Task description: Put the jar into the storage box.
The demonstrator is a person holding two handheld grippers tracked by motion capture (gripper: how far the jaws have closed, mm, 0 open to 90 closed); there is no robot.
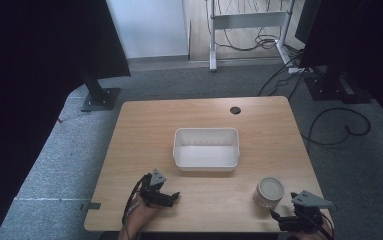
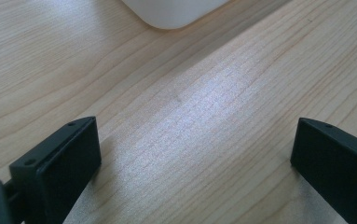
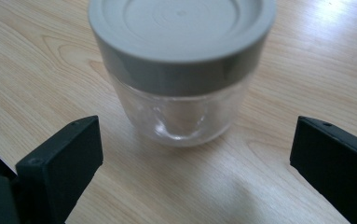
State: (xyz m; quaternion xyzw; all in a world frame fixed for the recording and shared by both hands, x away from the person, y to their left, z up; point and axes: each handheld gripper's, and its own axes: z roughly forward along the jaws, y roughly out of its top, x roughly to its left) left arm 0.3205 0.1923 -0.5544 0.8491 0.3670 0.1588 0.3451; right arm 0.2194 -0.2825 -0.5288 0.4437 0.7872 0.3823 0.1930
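High view: a wooden table (image 1: 144,130) carries a white tub (image 1: 206,149) near its middle and a small glass jar (image 1: 269,192) with a grey lid toward the near right corner. The jar stands upright on the bare wood, well apart from the tub, to the tub's right and nearer the person. The right tongs (image 1: 279,219) sit at the table's near right edge, just beside the jar and a little nearer the person than it, pointing toward it. The left tongs (image 1: 173,196) rest low over the wood near the front left, in front of the tub's near left corner and apart from it; a hand (image 1: 140,215) grips them from below.

In the right gripper view the jar (image 3: 181,74) stands ahead of the right tongs (image 3: 195,158), its grey lid (image 3: 181,35) closed on top and the clear body empty as far as can be seen. The jaws are spread wide, one on each side, neither touching the glass.

In the left gripper view the left tongs (image 2: 192,158) are likewise spread wide over bare table (image 2: 199,102), holding nothing, with a rounded corner of the white tub (image 2: 174,11) at the top edge.
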